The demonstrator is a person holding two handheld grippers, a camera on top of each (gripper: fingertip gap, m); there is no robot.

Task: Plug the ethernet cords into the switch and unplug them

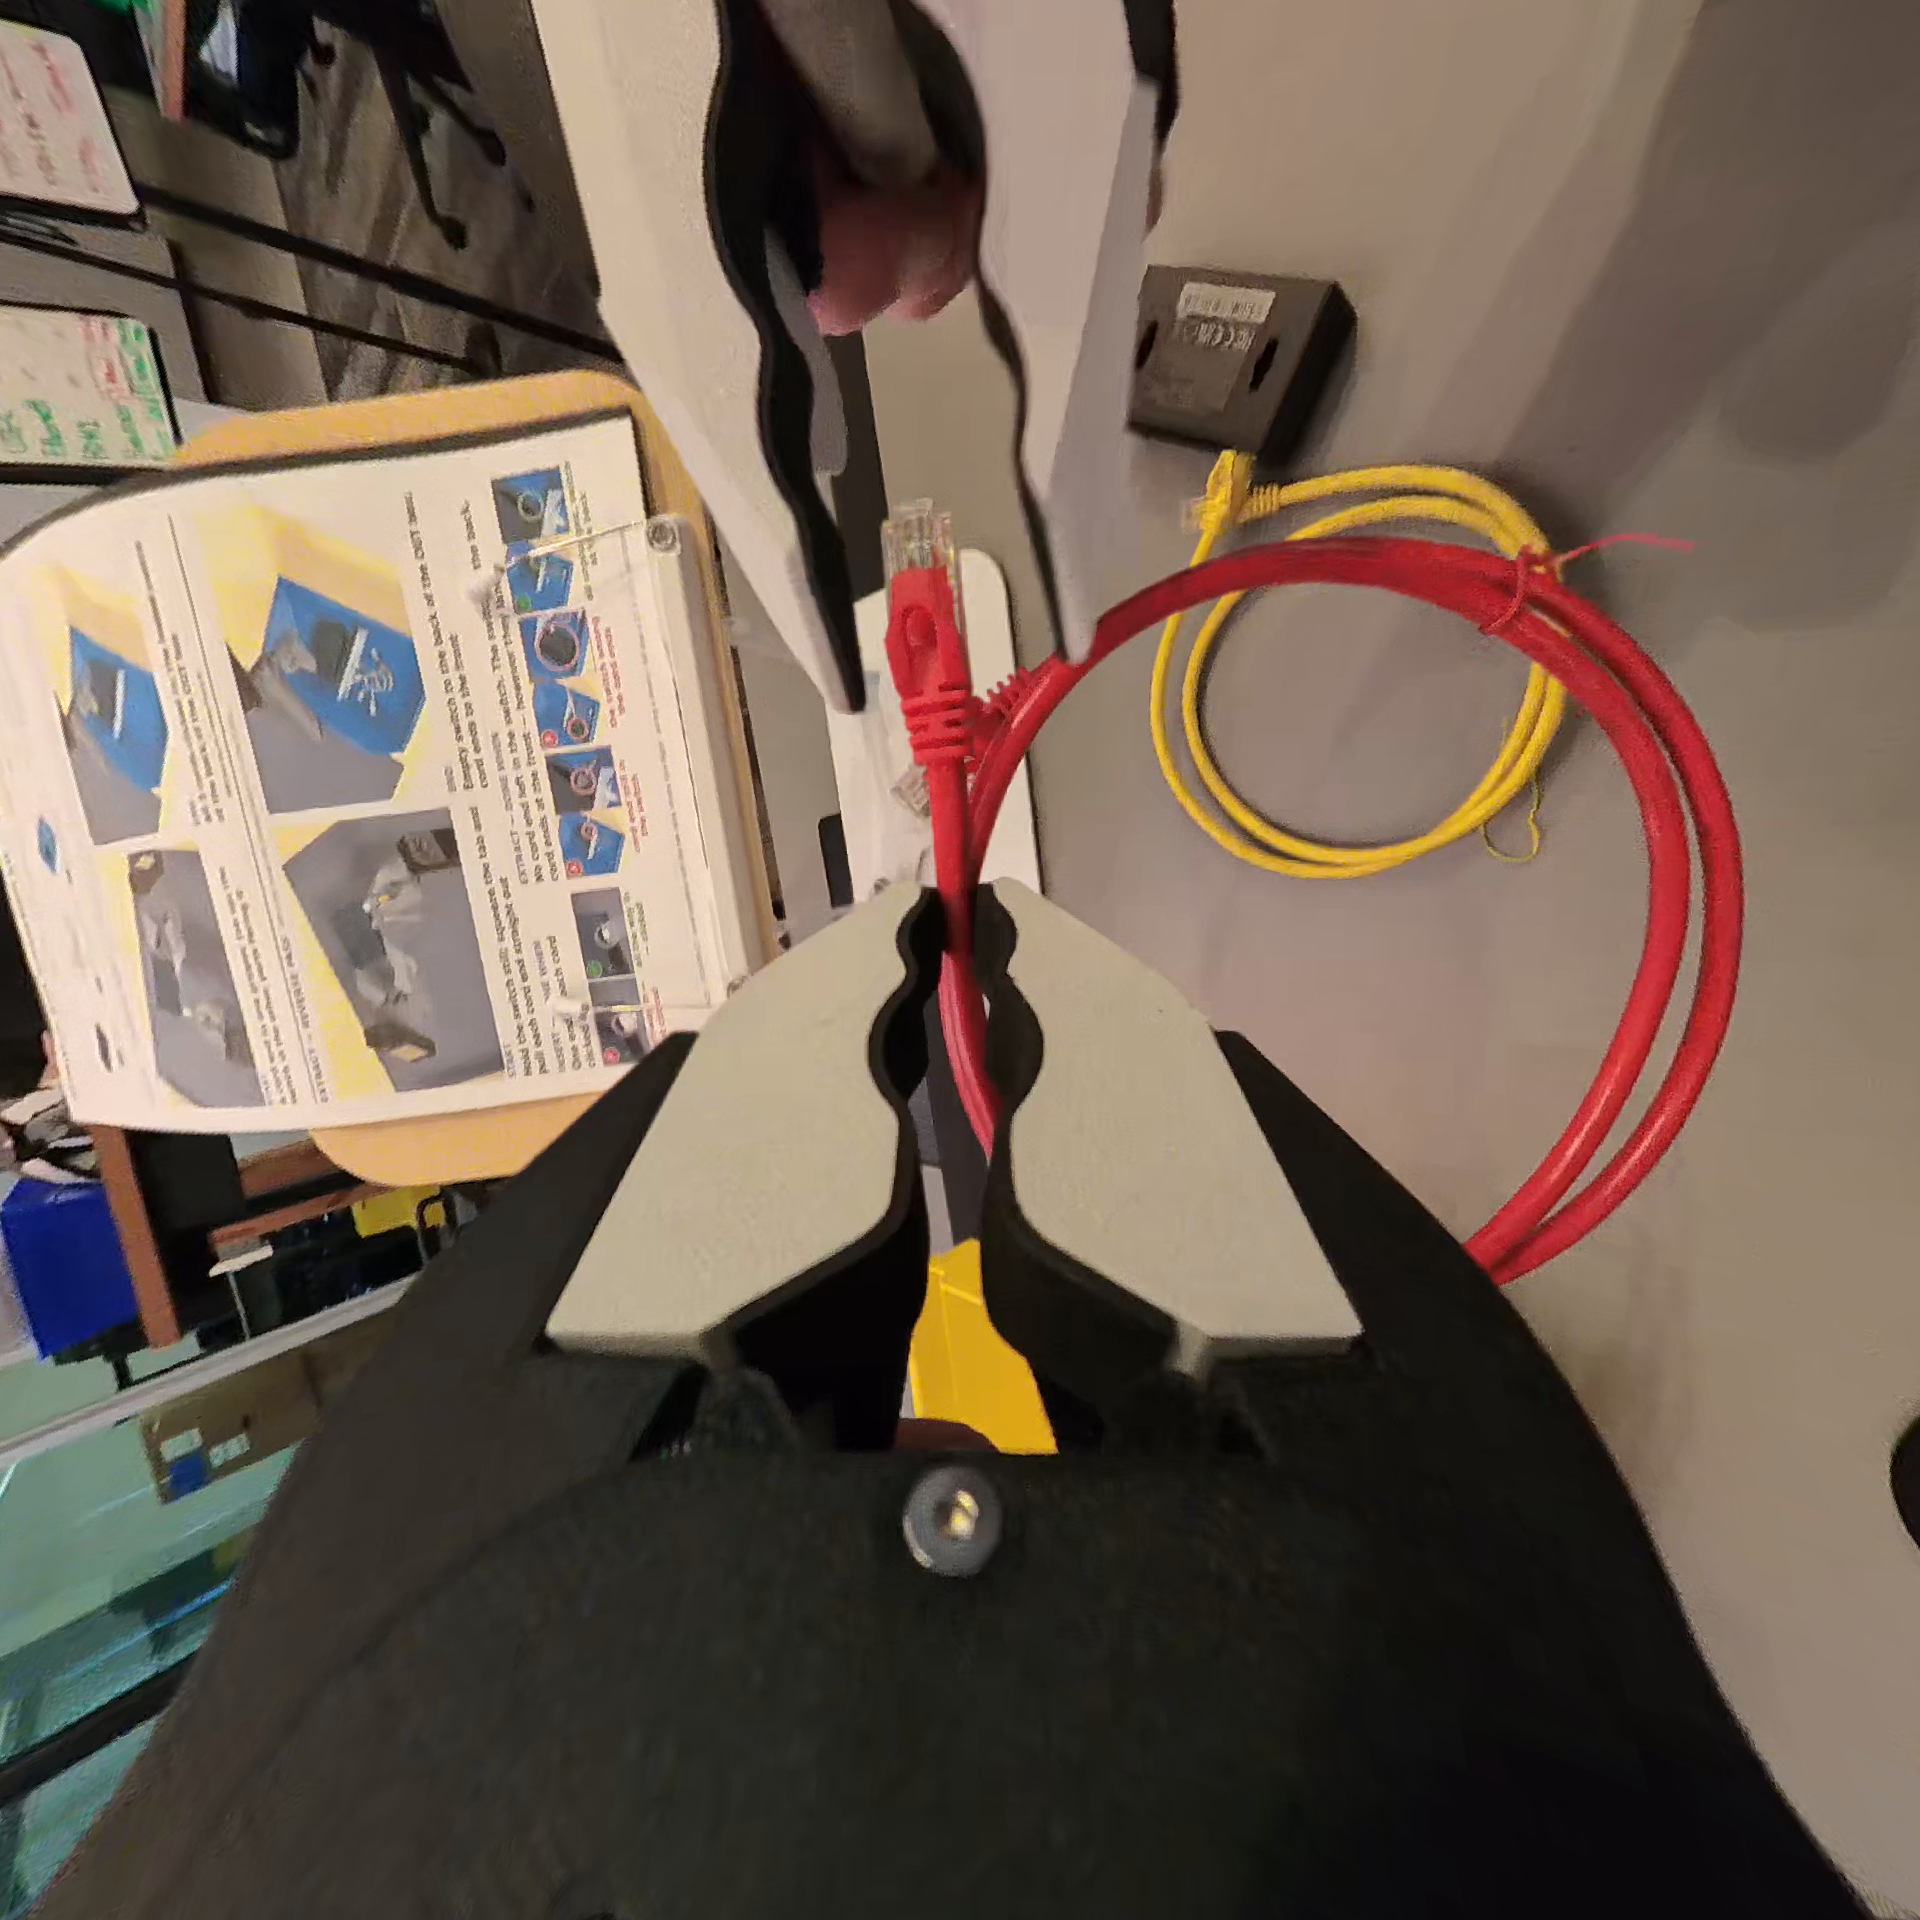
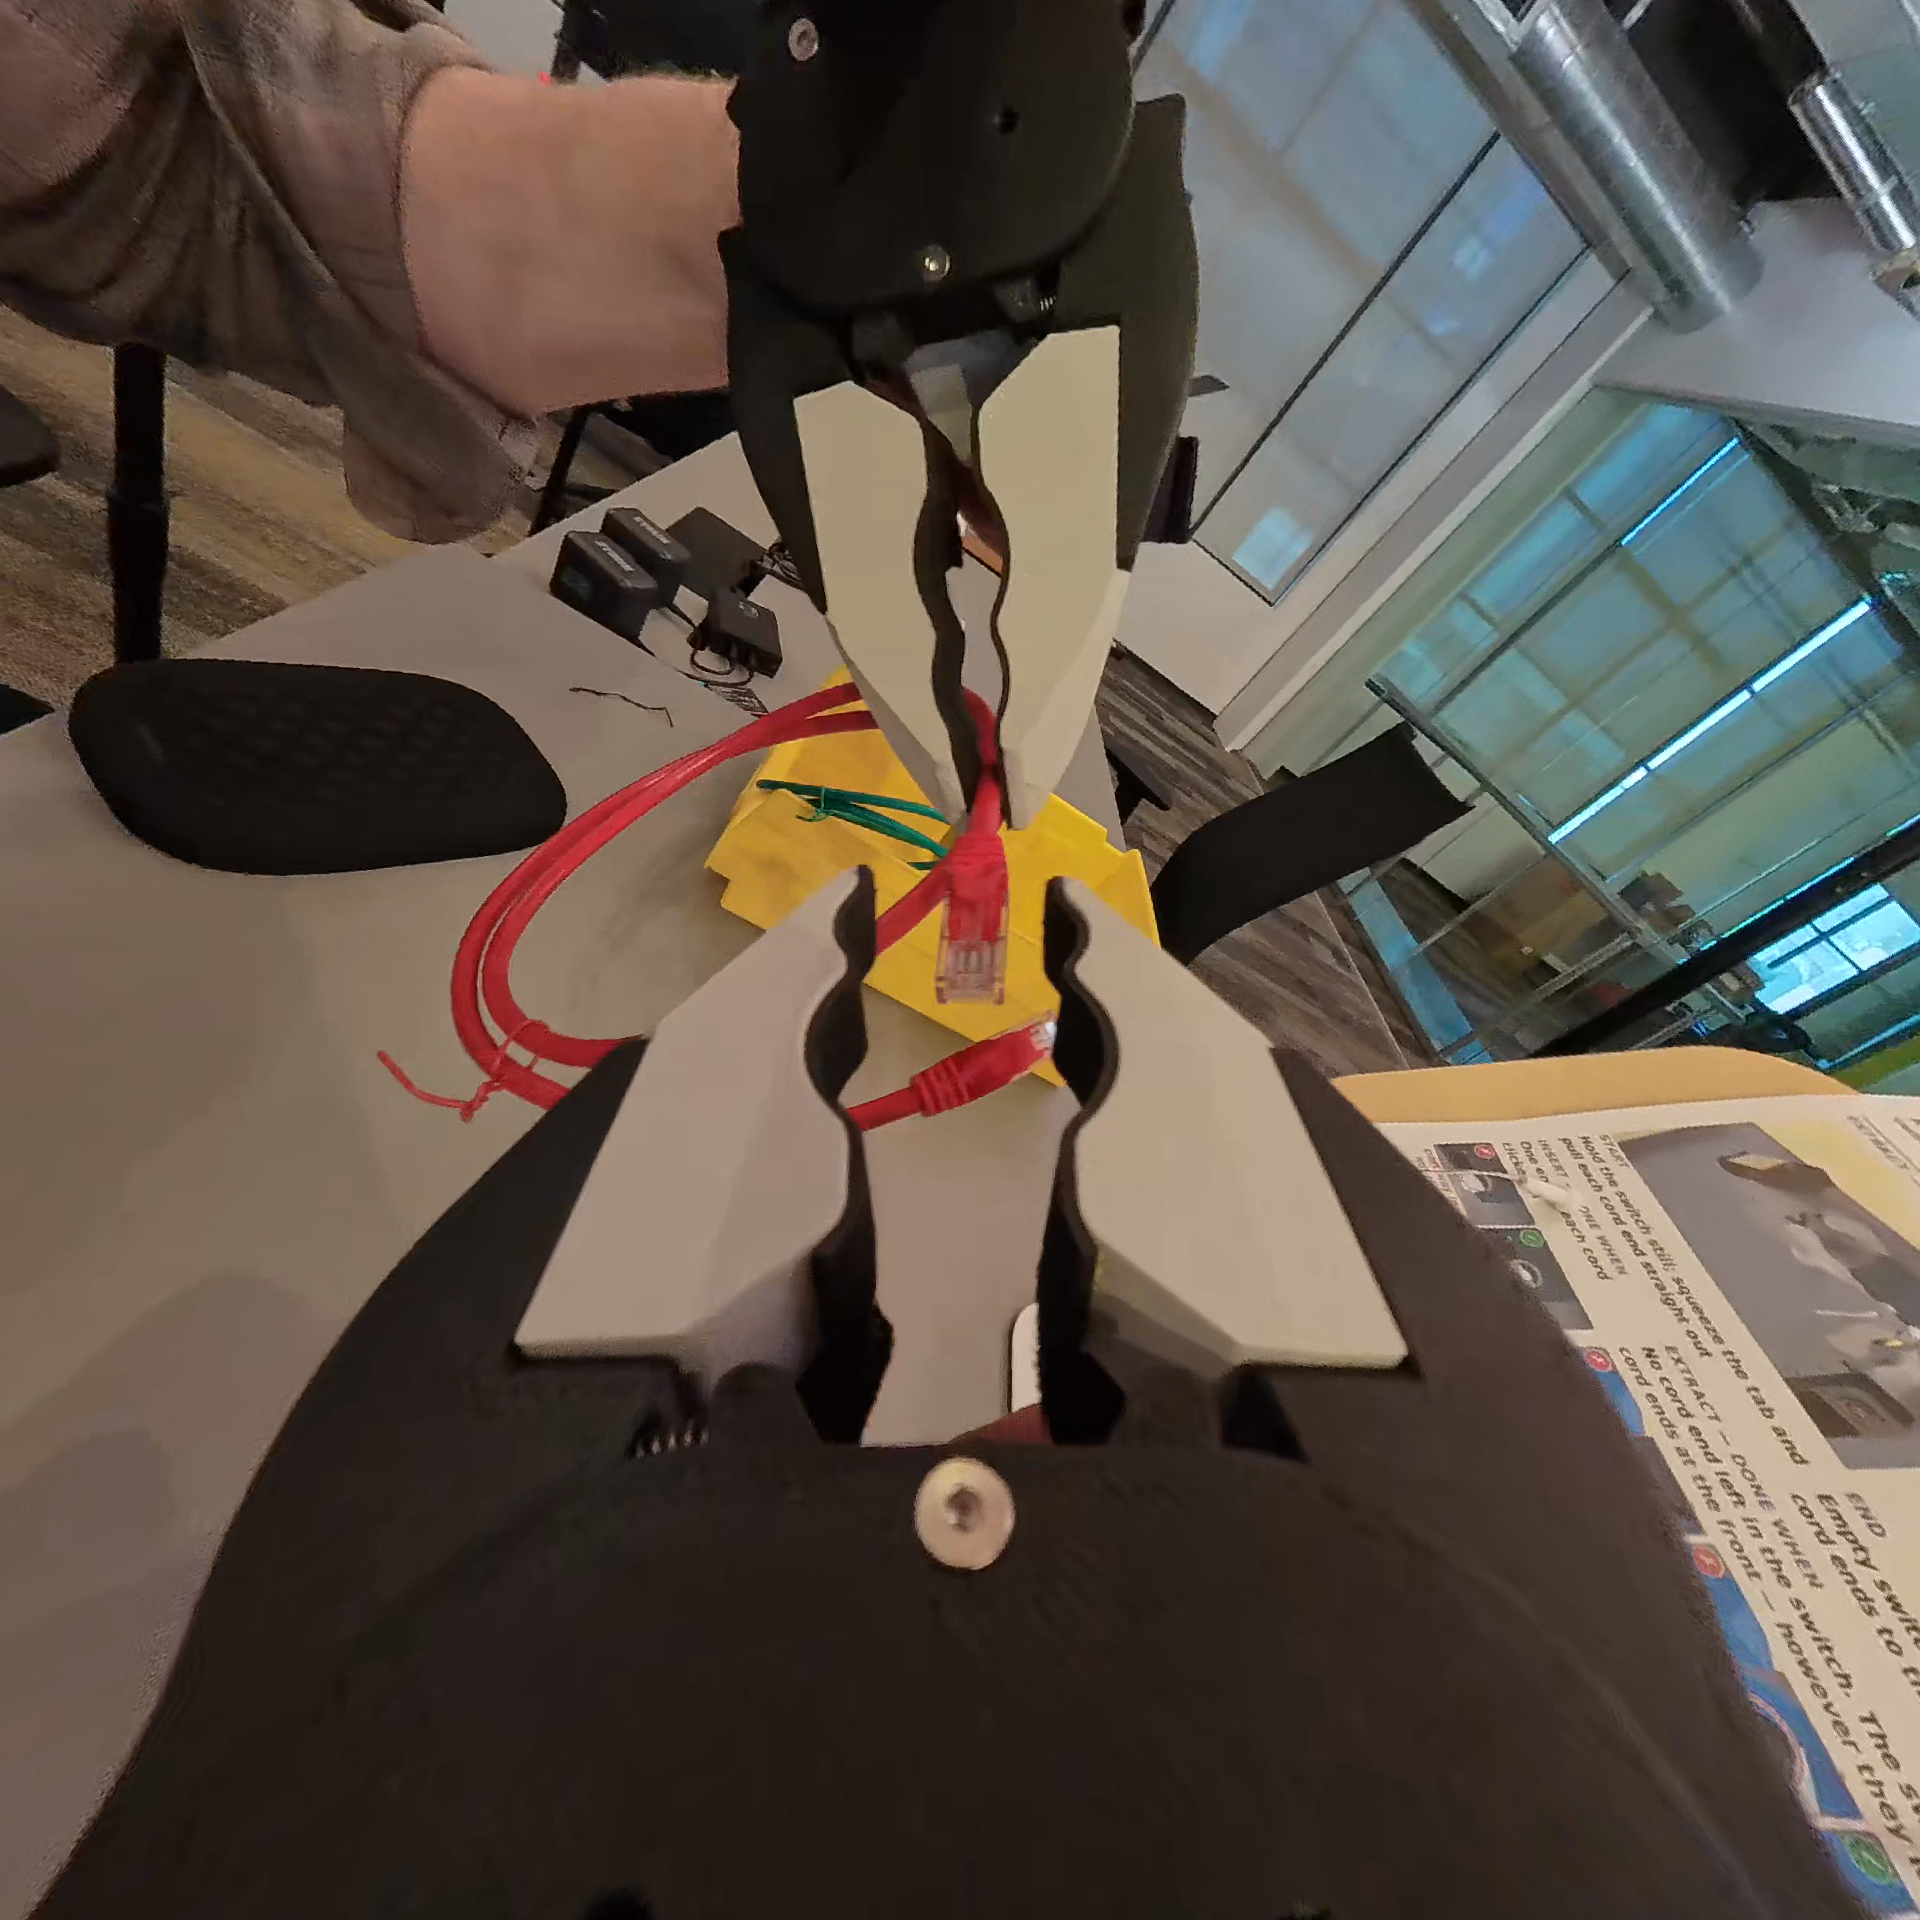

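You are working in an office room with glass walls, at a grey bench [image 1: 1455, 987] that carries the cords and a small black switch [image 1: 1236, 364]. Your left claw [image 1: 956, 914] is clenched on the red ethernet cord [image 1: 1621, 790] just behind one plug, so the clear plug [image 1: 916, 540] stands free in front of it and points toward your right claw [image 2: 954, 914]. The right claw is released; its fingers stand to both sides of that plug without touching it, as the right wrist view shows. The rest of the red cord lies in a tied loop on the bench, and its second plug [image 2: 1023, 1044] rests near the right claw. A yellow ethernet cord [image 1: 1351, 665] lies coiled just beside the switch, with its two plugs near the body of the switch; I cannot tell if any of them is inside a port. A green cord [image 2: 862, 805] lies on a yellow block [image 2: 1081, 862] further back. To my judgement the task is at the beginning: the red cord is lifted but not yet plugged, and the switch is well apart from it, so all plugging and unplugging is still left. A printed instruction sheet [image 1: 343, 790] with photos stands at the side, and the switch has a small label; I do not repeat any writing.
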